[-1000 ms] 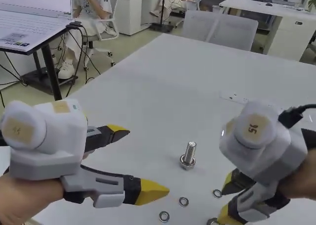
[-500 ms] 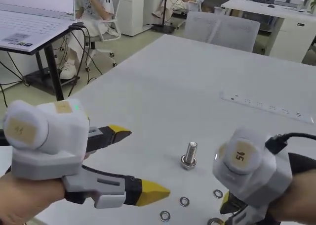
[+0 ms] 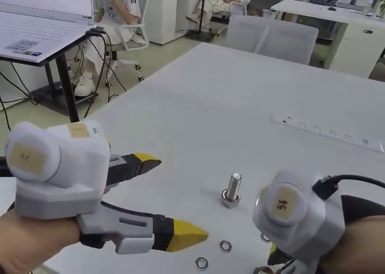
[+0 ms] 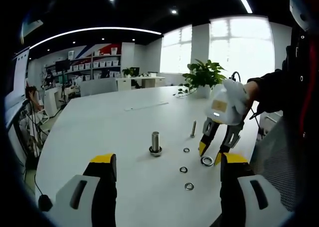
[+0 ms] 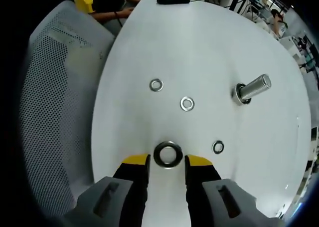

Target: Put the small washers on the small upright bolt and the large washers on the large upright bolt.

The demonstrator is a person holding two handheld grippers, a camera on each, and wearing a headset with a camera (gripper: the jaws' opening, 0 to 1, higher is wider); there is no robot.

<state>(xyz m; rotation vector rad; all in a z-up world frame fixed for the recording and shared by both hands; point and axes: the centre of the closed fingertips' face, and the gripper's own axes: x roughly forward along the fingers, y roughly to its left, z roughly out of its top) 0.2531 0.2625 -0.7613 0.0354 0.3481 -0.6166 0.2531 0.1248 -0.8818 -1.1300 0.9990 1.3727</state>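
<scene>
Our right gripper (image 5: 167, 163) straddles large washer (image 5: 168, 154), lower centre, jaws part-open, nothing gripped; left gripper (image 4: 167, 159) wide open, empty. We risk it skidding out on closing.

Left gripper (image 3: 168, 196) hovering over near-left part of table (image 3: 198, 99), yellow-tipped jaws standing wide apart, pointing right. Right gripper (image 3: 275, 257) hanging at near right, tipping down toward tabletop, jaws mostly hiding under its own white body. Upright bolt (image 3: 232, 187) standing between grippers, ring sitting at its base. Small washer (image 3: 225, 246) lying flat near of bolt; second small washer (image 3: 201, 264) lying nearer still, apart. Third washer (image 3: 263, 237) peeking out beside right gripper. Power strip (image 3: 328, 132) lying far right. Chair (image 3: 271, 36) standing at far edge.
</scene>
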